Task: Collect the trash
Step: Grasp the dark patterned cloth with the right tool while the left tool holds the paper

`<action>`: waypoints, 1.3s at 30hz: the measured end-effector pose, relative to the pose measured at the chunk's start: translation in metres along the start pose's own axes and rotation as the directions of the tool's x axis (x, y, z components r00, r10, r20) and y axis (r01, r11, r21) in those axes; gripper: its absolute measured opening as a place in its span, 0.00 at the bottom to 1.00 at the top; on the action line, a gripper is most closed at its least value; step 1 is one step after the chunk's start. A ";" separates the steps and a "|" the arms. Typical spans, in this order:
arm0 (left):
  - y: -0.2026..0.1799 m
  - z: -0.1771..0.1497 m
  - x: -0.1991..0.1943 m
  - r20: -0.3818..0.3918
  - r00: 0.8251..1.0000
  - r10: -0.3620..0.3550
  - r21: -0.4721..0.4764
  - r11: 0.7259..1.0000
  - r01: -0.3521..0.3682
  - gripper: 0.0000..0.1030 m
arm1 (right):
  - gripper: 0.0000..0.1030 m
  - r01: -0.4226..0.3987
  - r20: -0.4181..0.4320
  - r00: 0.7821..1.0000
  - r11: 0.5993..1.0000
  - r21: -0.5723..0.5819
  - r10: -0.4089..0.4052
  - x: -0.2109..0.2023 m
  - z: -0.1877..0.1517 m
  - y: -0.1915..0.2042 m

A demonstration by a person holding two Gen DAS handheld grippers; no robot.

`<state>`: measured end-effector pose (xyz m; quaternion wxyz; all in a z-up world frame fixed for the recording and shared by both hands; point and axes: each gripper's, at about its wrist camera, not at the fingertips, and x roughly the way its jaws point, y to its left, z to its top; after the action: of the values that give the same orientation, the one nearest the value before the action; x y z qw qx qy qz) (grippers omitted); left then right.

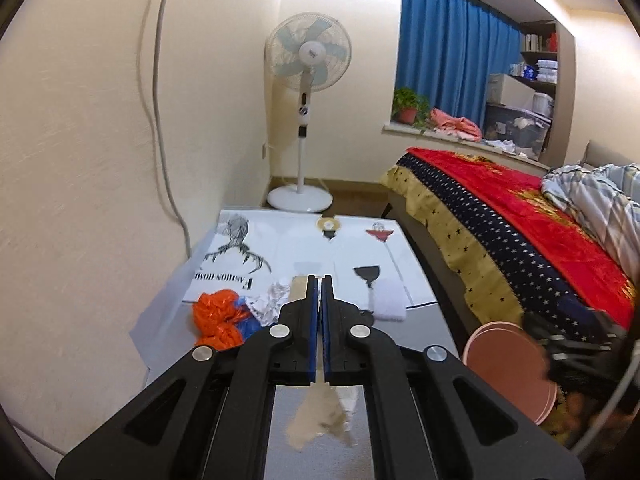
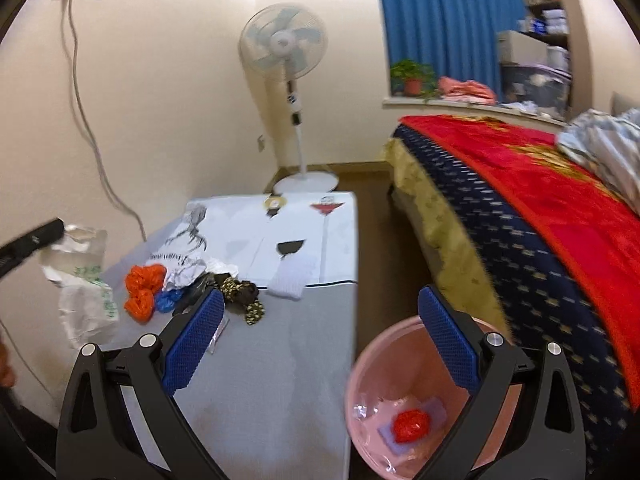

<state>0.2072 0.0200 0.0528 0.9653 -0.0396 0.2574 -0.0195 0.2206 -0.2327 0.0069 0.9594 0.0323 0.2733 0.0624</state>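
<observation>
Pink bin (image 2: 360,364) holds red wad (image 2: 410,426); left gripper (image 1: 320,292) jaws clamp clear bag (image 2: 82,280); right gripper (image 2: 320,312) jaws wide, empty; orange wrappers (image 2: 142,288) left on table (image 2: 280,360).

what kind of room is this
Most likely a bedroom in a home: a bed with a red and navy starred blanket, a white standing pedestal fan in the corner, and blue pleated curtains over a window ledge.

A pedestal fan (image 1: 308,56) stands near blue curtains (image 1: 452,52), perhaps unplugged.
</observation>
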 end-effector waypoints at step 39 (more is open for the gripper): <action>0.055 0.006 0.052 -0.103 0.993 0.062 -0.072 0.995 -0.069 0.01 | 0.04 -0.184 -0.102 0.980 0.977 -0.106 0.173 0.153 0.003 0.094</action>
<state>0.2560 0.0718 0.0275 0.9490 -0.0664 0.3075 0.0200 0.3411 -0.1187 -0.0612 0.9365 -0.0015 0.3092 0.1655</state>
